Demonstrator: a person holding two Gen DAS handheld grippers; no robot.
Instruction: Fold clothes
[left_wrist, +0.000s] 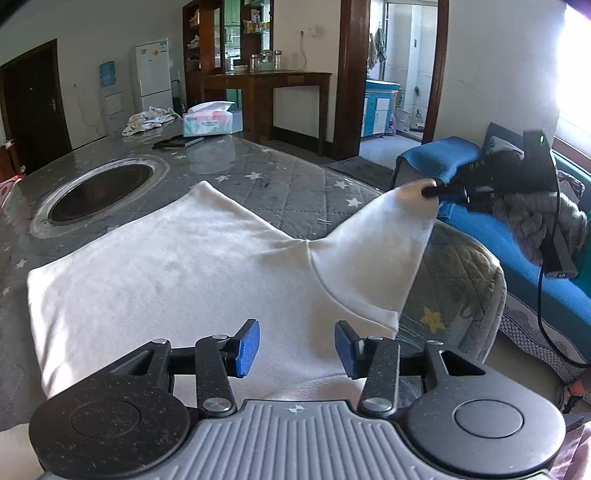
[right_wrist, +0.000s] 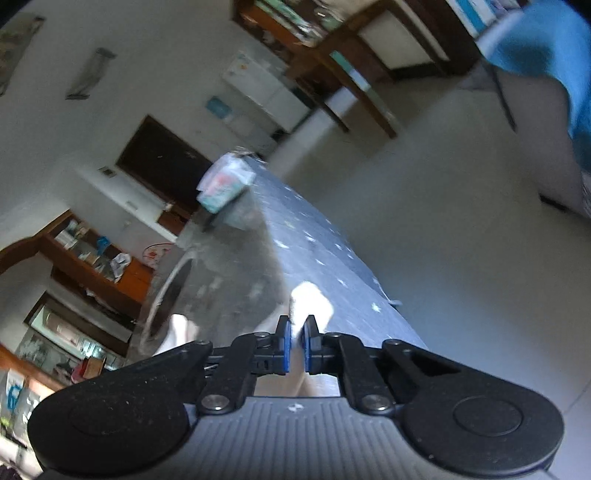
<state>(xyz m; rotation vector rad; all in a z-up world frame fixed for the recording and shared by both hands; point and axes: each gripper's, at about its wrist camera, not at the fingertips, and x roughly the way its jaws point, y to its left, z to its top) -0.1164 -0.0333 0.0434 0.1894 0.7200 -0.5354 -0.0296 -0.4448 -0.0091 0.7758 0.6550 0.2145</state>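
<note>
1. The left gripper (left_wrist: 297, 345) has its jaws spread, hovering over the near edge of the white fleece garment (left_wrist: 166, 266).
2. The garment lies flat on the grey star-patterned quilted counter (left_wrist: 295, 184).
3. Ahead and right, the right gripper (left_wrist: 430, 192) has its jaws pinching the garment's raised sleeve (left_wrist: 380, 251).

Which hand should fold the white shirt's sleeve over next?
The right gripper, probably. It is already shut on the lifted sleeve of the white shirt. The left gripper is open above the shirt, holding nothing.
</note>
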